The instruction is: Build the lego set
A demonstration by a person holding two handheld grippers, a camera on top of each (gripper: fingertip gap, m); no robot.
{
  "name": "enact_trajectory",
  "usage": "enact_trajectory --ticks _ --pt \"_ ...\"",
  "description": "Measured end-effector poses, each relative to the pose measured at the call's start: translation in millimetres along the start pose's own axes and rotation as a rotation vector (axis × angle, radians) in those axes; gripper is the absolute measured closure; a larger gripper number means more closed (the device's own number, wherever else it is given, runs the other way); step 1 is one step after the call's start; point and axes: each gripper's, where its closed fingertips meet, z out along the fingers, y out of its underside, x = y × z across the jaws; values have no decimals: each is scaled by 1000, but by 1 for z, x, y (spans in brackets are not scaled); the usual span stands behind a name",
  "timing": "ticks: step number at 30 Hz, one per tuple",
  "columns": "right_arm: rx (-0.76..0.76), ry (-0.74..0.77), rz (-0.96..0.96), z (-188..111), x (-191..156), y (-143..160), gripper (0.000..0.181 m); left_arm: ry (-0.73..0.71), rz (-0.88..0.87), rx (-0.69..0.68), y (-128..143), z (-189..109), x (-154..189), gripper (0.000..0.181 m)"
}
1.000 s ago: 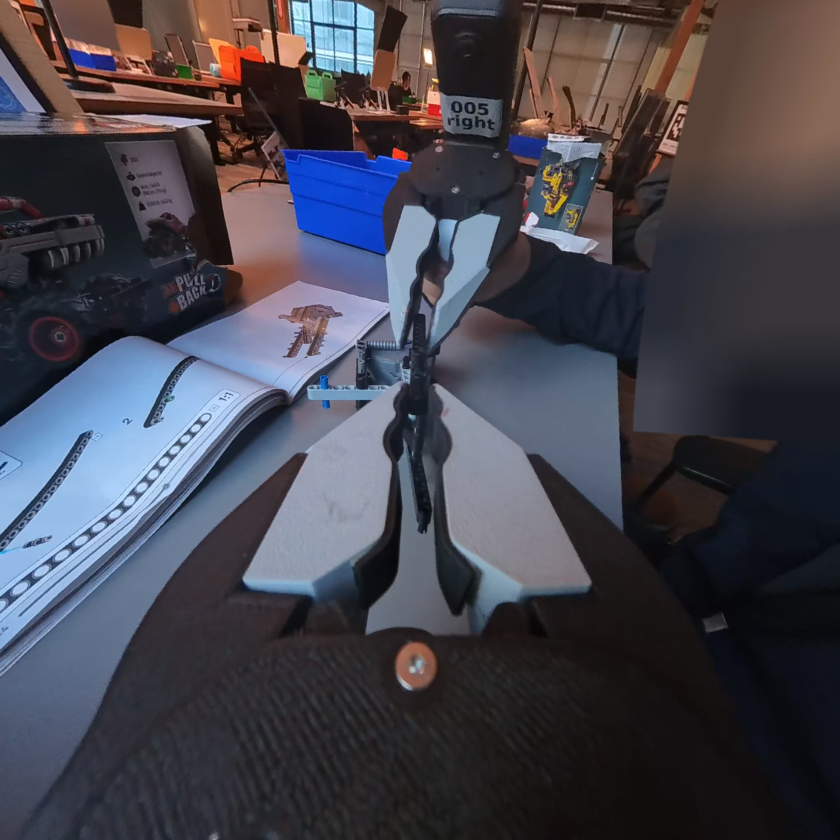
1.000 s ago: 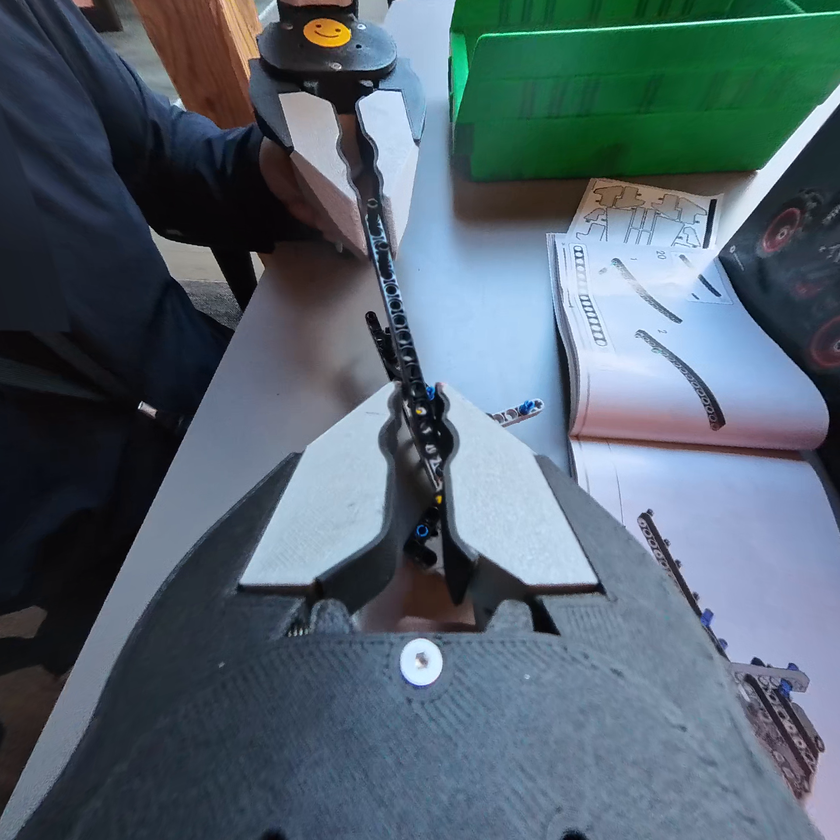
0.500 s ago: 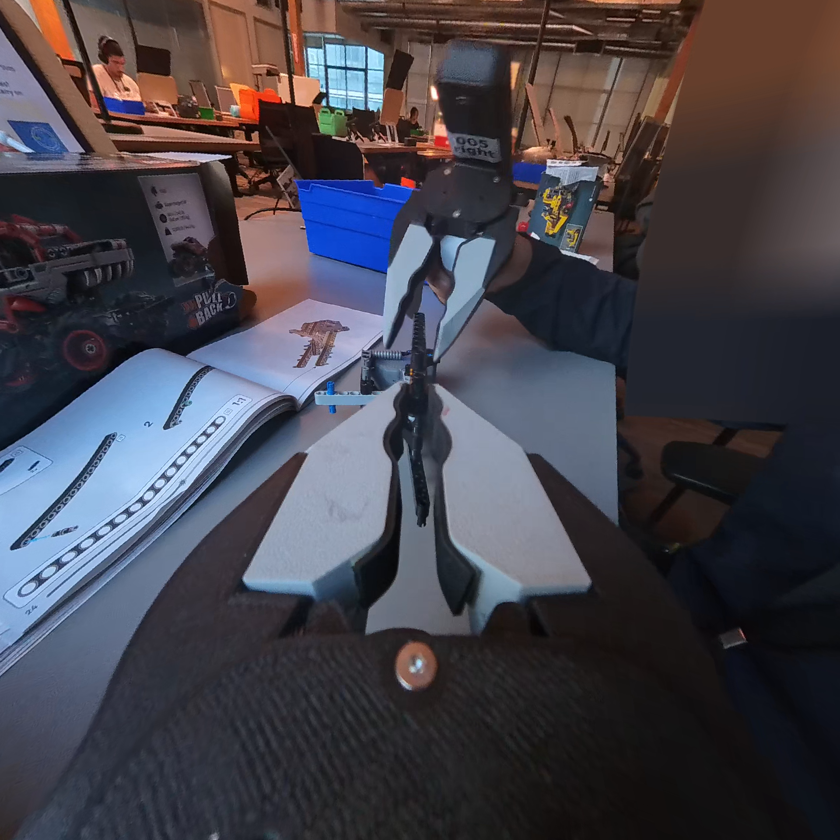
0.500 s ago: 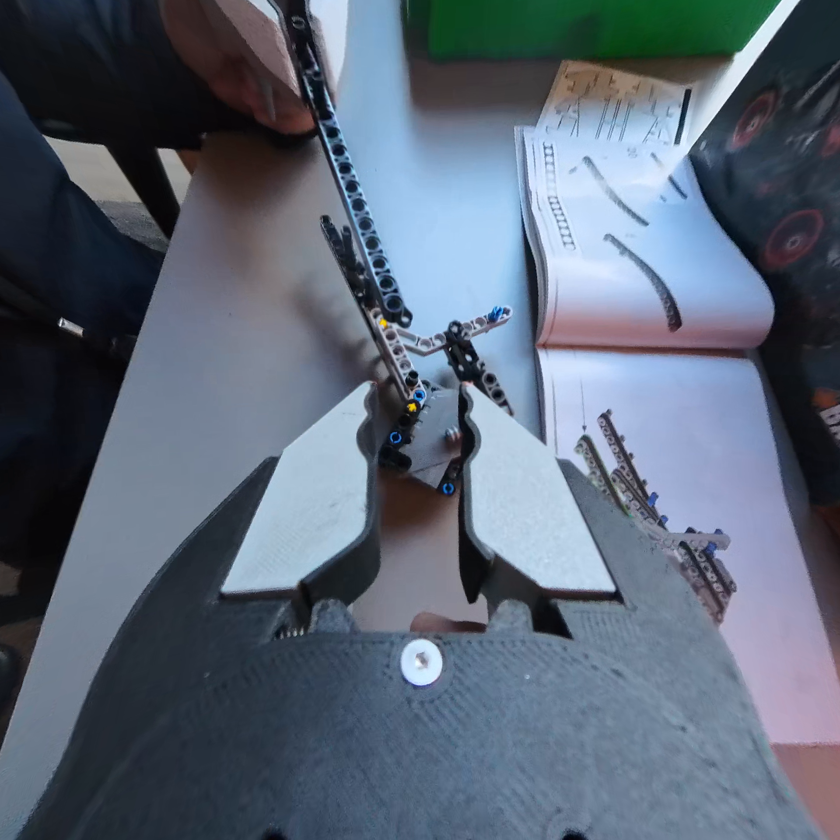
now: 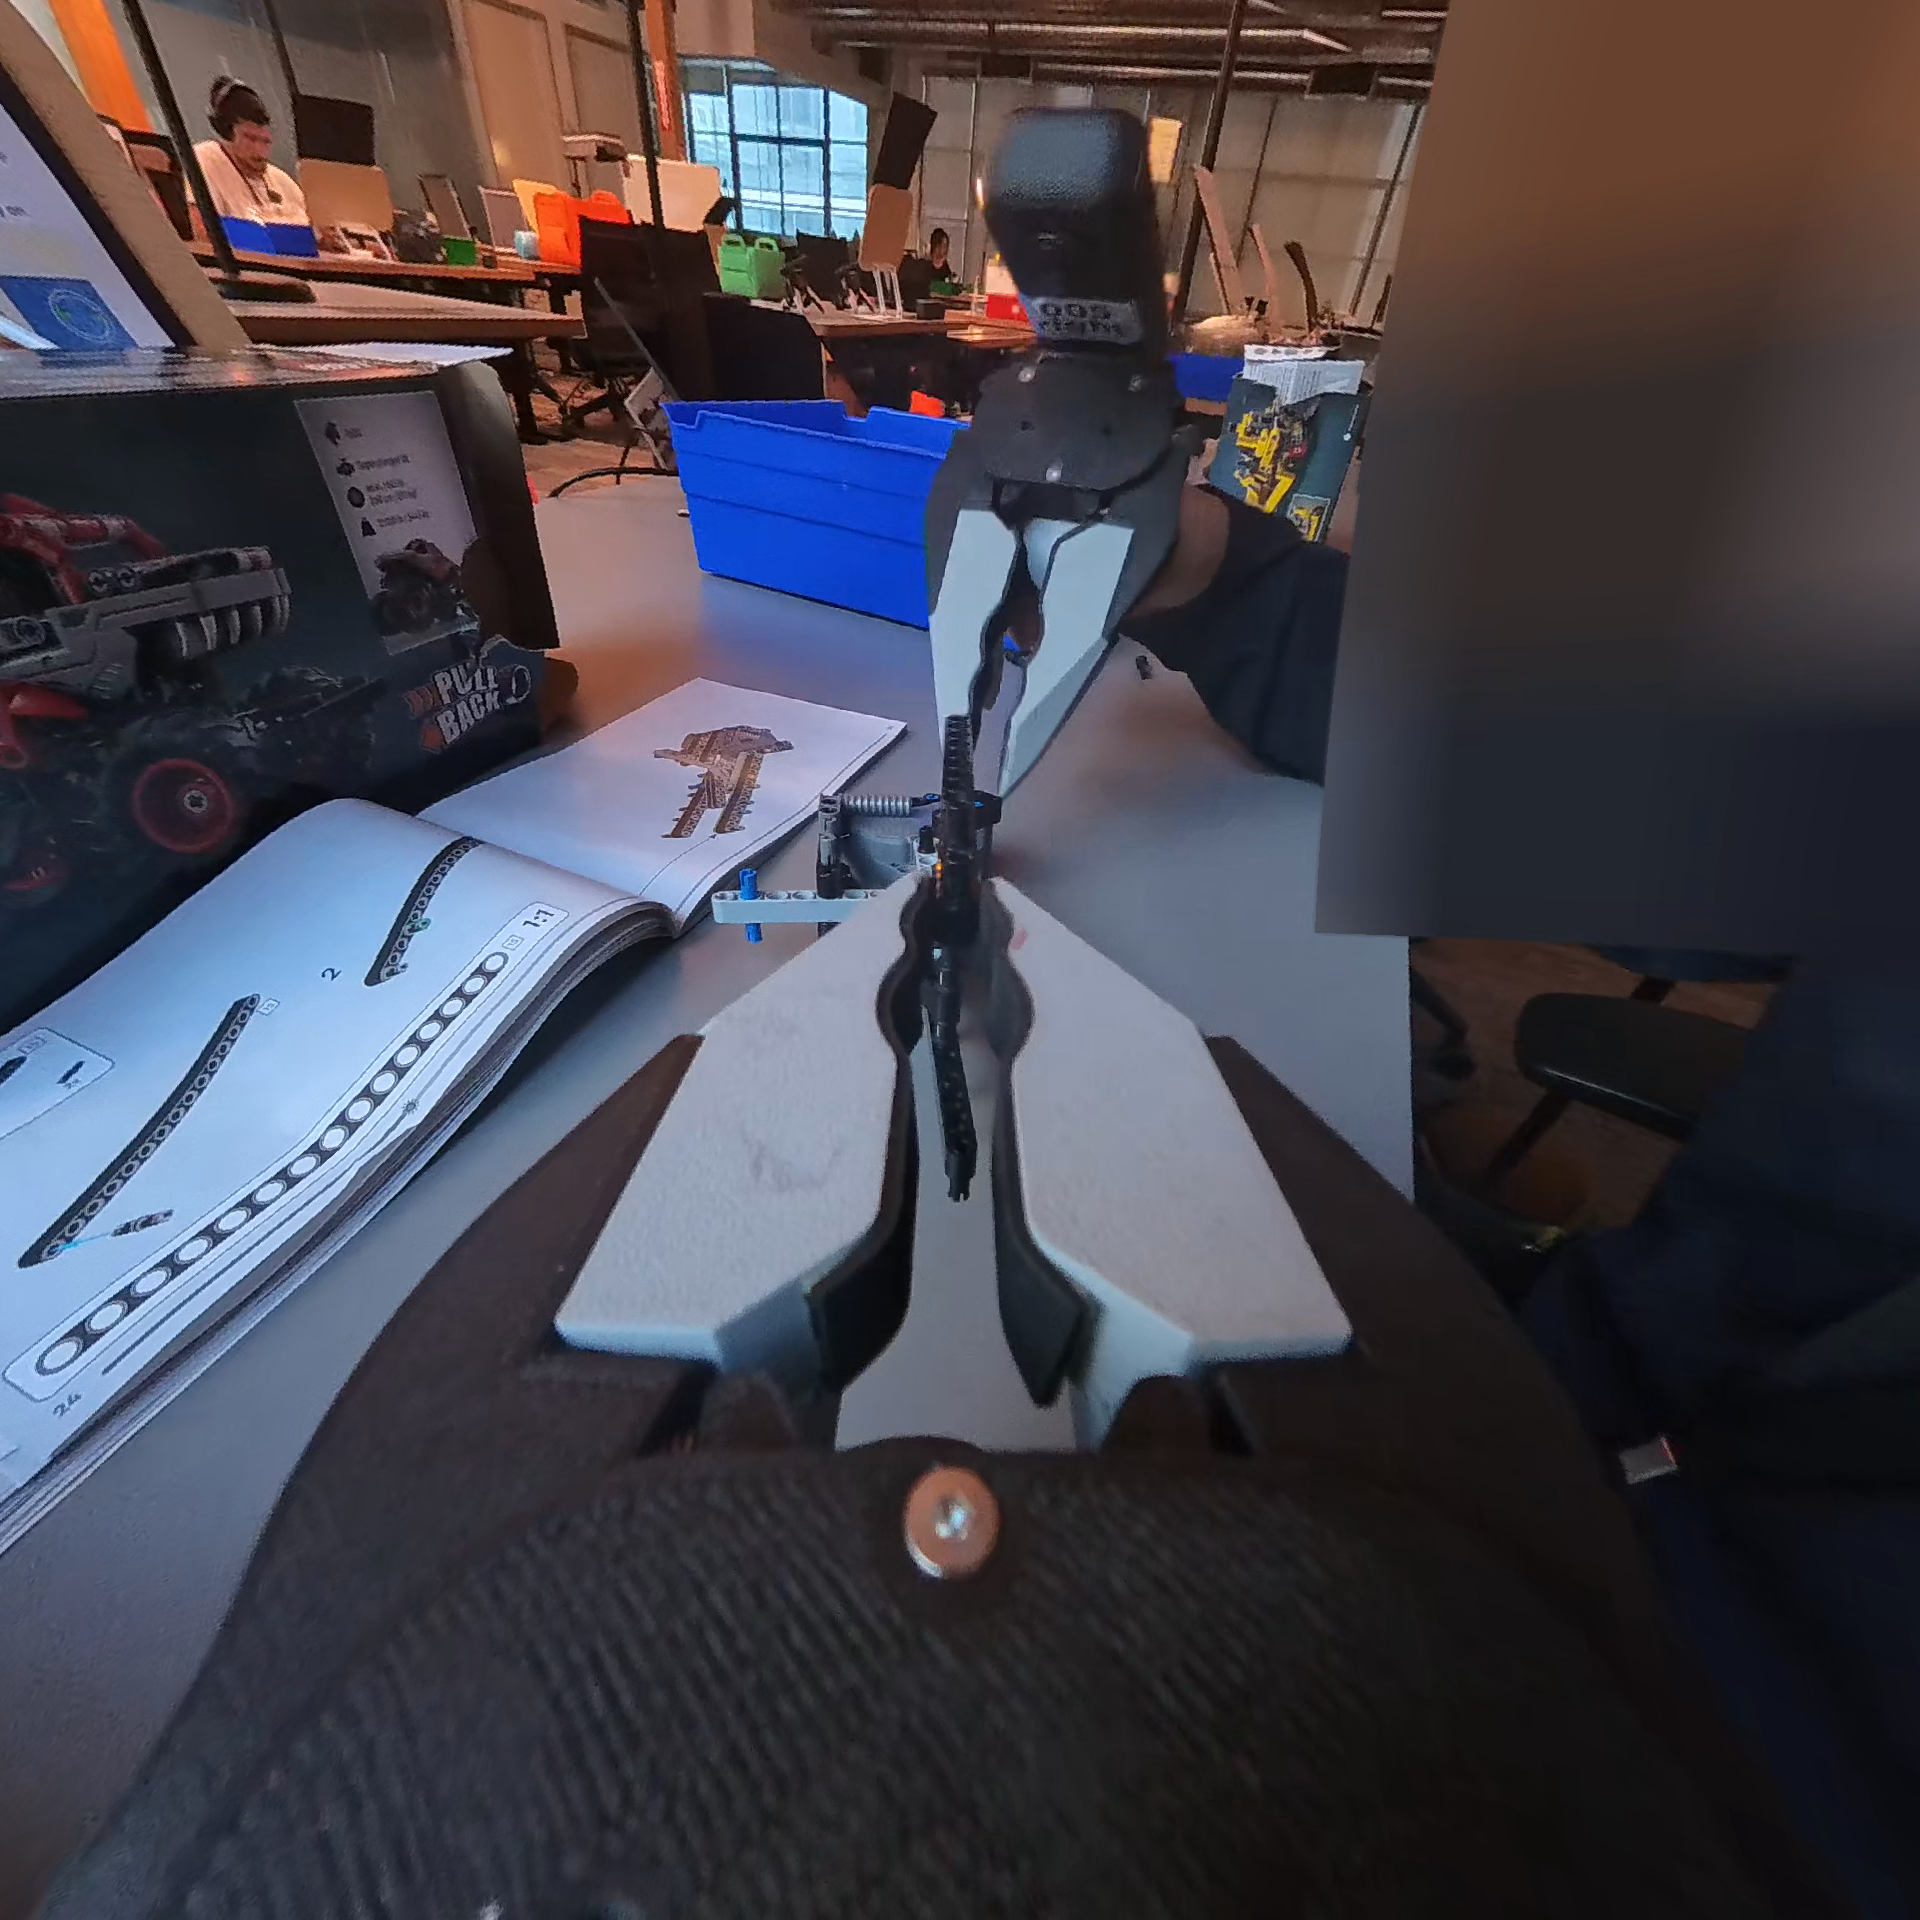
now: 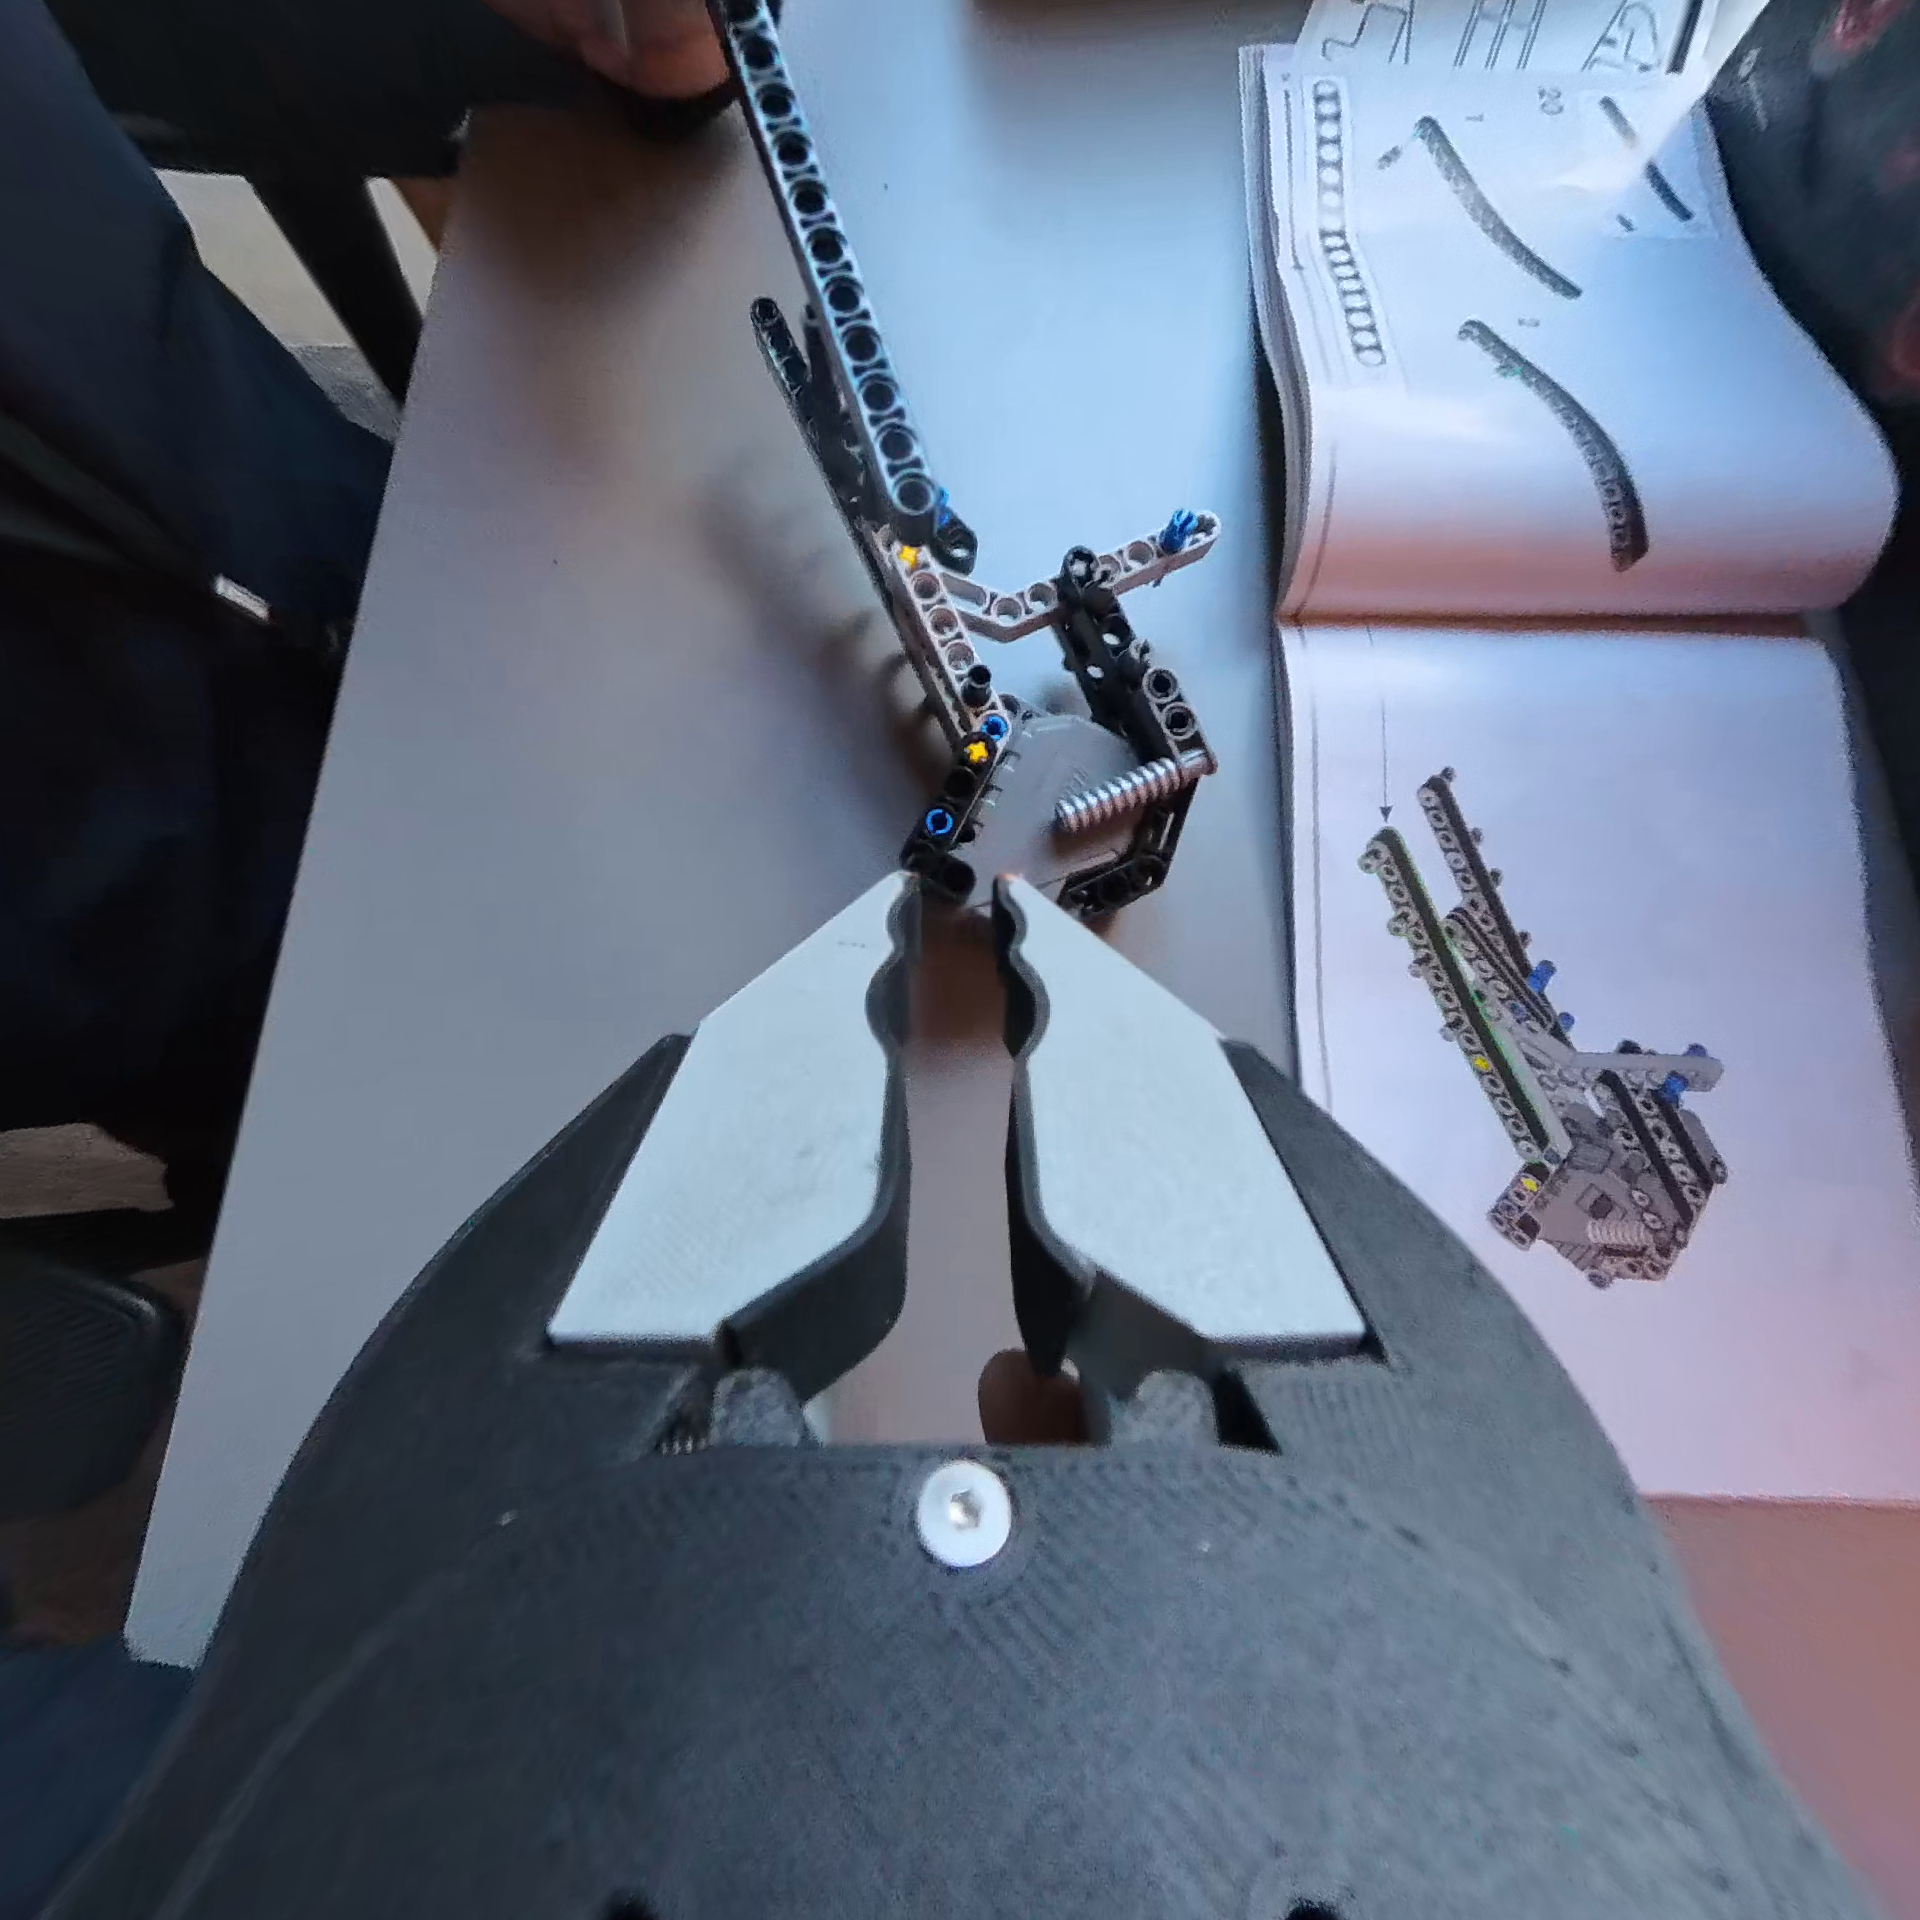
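Note:
A long black beam with holes [image 5: 951, 1039] is clamped in my left gripper [image 5: 951, 904], which is shut on it. The beam runs forward to the small grey and black lego assembly with a metal spring [image 6: 1039, 748] on the grey table [image 6: 582, 727]. In the right wrist view the beam [image 6: 831, 260] comes down from the top edge and its end meets the assembly's grey beam; I cannot tell if they are joined. My right gripper [image 6: 951, 894] is open and empty, just short of the assembly. It shows raised over the assembly in the left wrist view [image 5: 997, 727].
An open instruction booklet [image 6: 1558, 364] lies right of the assembly, also in the left wrist view [image 5: 312, 1039]. The dark set box [image 5: 208, 623] stands behind it. A blue bin [image 5: 810, 499] sits farther back. The table edge [image 6: 416, 416] runs close on the person's side.
My right gripper opened, let go of the beam and assembly, and drew back and up. The assembly now rests on the table. My left gripper keeps its hold on the beam.

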Motion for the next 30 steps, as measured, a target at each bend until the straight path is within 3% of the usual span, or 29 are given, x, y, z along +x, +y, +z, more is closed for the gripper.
enact_trajectory --ticks 8,14,20,24,30 --pt "-17 -78 -35 11 -17 -4 171 -4 -4 -5 1 0 -1 176" --pt "26 -107 -26 2 -20 -8 171 13 -29 6 -1 -1 -1 176" --pt "207 -55 -62 -19 -16 -38 169 48 -40 24 -4 -7 -5 176" --pt "303 -7 -55 -21 -7 -55 157 138 -61 14 -11 -4 -3 176" --pt "483 32 -25 -24 1 -84 150 200 47 -41 -32 9 -14 175"
